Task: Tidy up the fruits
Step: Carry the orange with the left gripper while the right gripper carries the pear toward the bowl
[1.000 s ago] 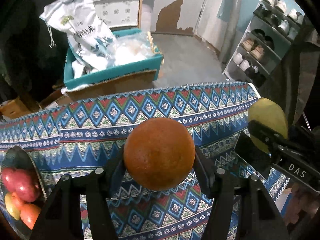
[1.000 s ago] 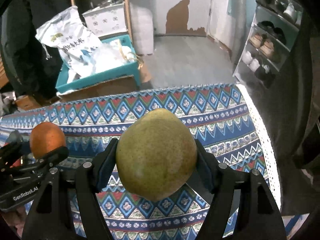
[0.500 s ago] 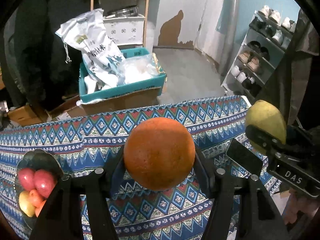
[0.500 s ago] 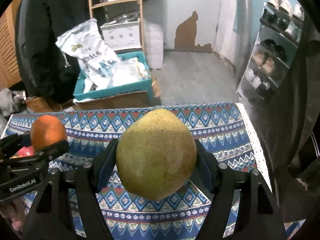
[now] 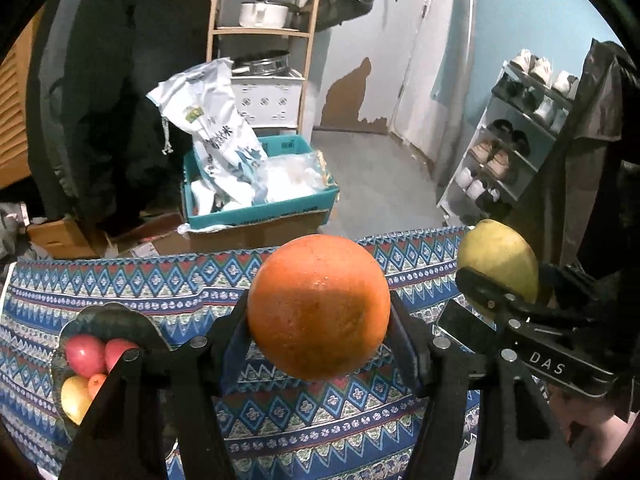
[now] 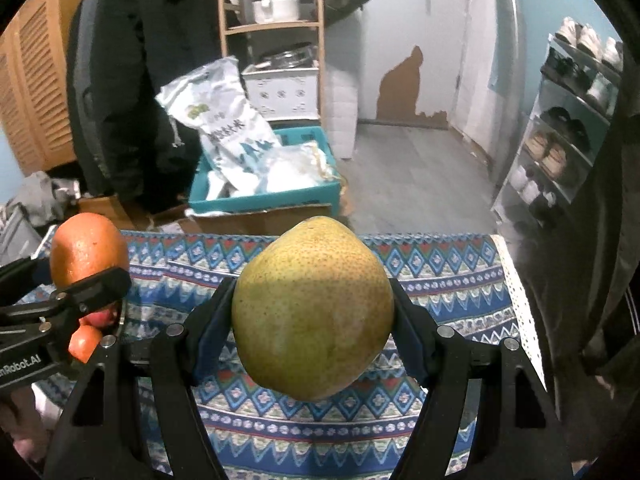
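Note:
My left gripper (image 5: 319,312) is shut on an orange (image 5: 319,307) and holds it above the patterned tablecloth (image 5: 280,432). My right gripper (image 6: 313,312) is shut on a yellow-green pear (image 6: 313,314), also held above the cloth. The pear (image 5: 498,264) shows at the right of the left wrist view, and the orange (image 6: 89,250) at the left of the right wrist view. A dark fruit bowl (image 5: 108,322) on the table's left holds red apples (image 5: 86,354) and yellow and orange fruit; my left gripper partly hides it.
A dark flat phone-like object (image 5: 466,328) lies on the cloth under my right gripper. Beyond the table's far edge stand a teal crate (image 5: 260,208) with a white sack, a wooden shelf (image 5: 260,32), a shoe rack (image 5: 516,148) and a dark-coated person (image 6: 132,92).
Both grippers have risen and tilted up with their fruit, so more of the room and less of the table shows. The bowl has come further into the left wrist view.

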`<state>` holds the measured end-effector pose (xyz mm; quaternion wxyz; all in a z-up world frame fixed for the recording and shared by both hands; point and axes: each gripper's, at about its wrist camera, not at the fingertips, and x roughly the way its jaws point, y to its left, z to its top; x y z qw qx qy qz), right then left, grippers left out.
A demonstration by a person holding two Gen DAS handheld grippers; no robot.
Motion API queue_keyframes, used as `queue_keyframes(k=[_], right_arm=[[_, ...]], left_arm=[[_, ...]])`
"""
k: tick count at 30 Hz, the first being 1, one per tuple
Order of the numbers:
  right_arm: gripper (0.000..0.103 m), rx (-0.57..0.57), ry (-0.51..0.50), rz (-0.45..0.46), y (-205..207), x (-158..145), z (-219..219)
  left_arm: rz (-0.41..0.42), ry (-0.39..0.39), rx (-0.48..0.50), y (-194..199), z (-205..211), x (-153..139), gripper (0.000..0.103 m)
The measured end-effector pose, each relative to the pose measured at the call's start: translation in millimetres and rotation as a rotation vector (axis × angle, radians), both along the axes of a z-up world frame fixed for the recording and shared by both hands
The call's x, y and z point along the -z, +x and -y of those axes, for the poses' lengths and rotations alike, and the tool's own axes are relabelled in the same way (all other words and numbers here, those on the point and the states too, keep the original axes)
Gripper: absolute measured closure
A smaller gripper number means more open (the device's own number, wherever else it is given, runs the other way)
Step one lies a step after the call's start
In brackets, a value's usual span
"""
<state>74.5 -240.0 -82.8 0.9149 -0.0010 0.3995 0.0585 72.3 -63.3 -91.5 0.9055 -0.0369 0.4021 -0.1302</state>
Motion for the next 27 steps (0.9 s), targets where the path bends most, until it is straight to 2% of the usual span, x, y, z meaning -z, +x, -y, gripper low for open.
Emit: queue_keyframes(k=[13,27], right_arm=[[0.03,-0.097,0.027,0.042,-12,-26,-42],[0.03,-0.195,0.038,0.061,-8,-40,-98]], left_arm=[[0.026,-0.012,-0.056,-21,-47,-13,0.039],[0.03,-0.029,-0.177,-35,-113,-13,0.039]])
